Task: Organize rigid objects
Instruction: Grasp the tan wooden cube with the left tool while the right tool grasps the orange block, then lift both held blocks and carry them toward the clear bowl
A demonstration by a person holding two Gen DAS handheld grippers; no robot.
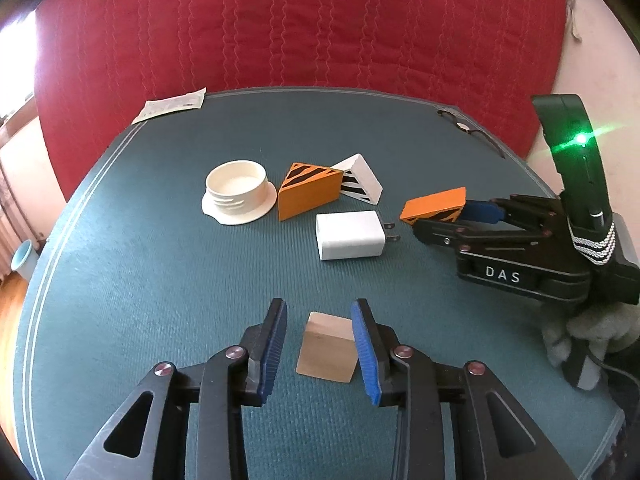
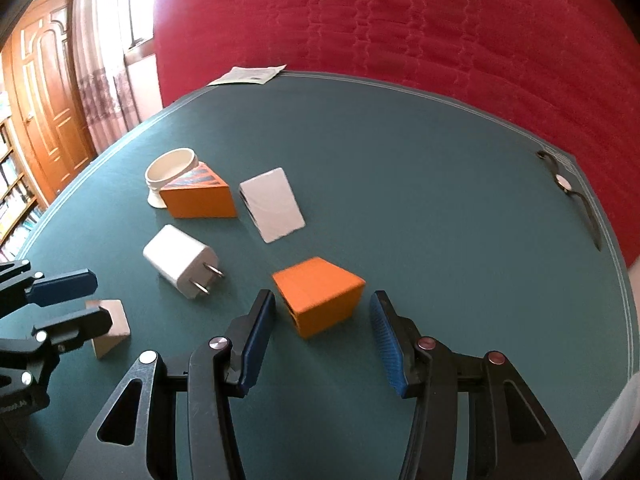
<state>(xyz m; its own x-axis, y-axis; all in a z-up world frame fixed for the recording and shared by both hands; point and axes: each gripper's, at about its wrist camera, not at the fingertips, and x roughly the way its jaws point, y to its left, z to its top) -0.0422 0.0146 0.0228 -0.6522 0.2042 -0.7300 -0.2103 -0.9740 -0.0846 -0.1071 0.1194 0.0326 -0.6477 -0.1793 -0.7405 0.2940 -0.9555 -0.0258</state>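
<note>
Plain wooden block (image 1: 329, 350) between released left hand-held gripper (image 1: 320, 344), right hand-held gripper (image 2: 322, 332) released

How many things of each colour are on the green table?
Orange: 2, the big orange wedge and the small orange block
White or cream: 4, the white wedge, charger plug, cream cap, paper packet
Plain wood: 1, the wooden block
Black: 1, scissors
Total: 8
</note>
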